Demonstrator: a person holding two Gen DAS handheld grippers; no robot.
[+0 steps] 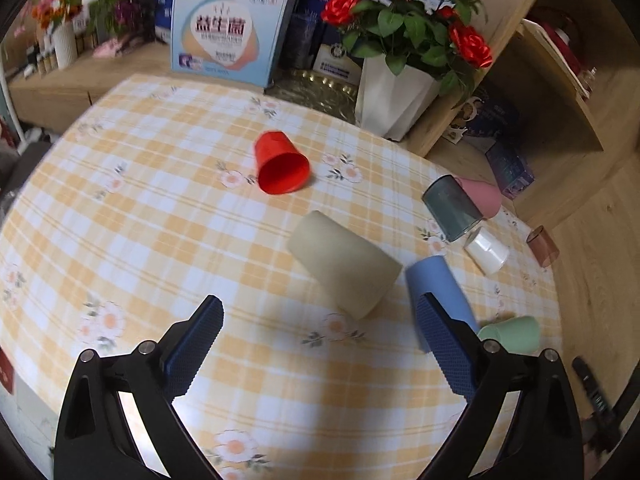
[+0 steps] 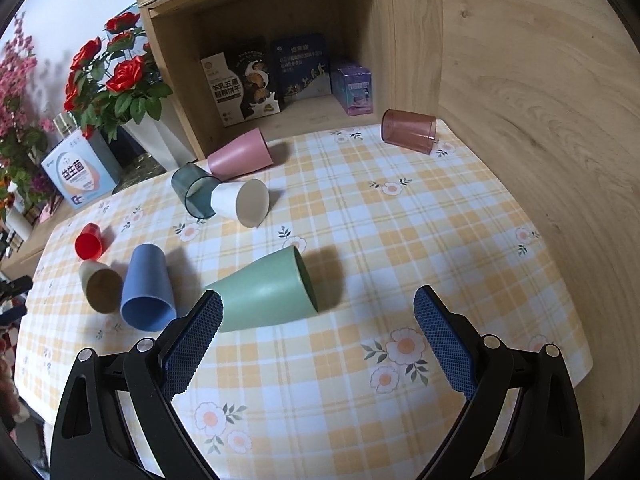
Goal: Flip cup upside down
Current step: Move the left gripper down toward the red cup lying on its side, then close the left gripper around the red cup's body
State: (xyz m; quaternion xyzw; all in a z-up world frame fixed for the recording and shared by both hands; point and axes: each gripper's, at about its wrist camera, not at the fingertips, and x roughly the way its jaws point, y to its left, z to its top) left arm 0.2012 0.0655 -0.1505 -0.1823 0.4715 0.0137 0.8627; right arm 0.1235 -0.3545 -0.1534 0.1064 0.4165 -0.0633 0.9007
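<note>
- Cups lie tipped on the checked tablecloth (image 2: 360, 216).
- Left gripper (image 1: 318, 320) gapes empty, the beige cup (image 1: 344, 264) just beyond.
- Right gripper (image 2: 318, 316) spread empty; green cup (image 2: 264, 292) near its left finger.

Rose vase (image 1: 394, 98) beside probiotic box (image 1: 228, 36).

Bare tablecloth (image 2: 360, 240) lies right of the green cup (image 2: 260, 296); the blue cup (image 2: 146, 288) crowds its left.

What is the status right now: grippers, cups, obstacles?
Left gripper open, empty; right gripper open, empty. Green cup on its side, nearest right gripper. Blue cup close beside it.
</note>
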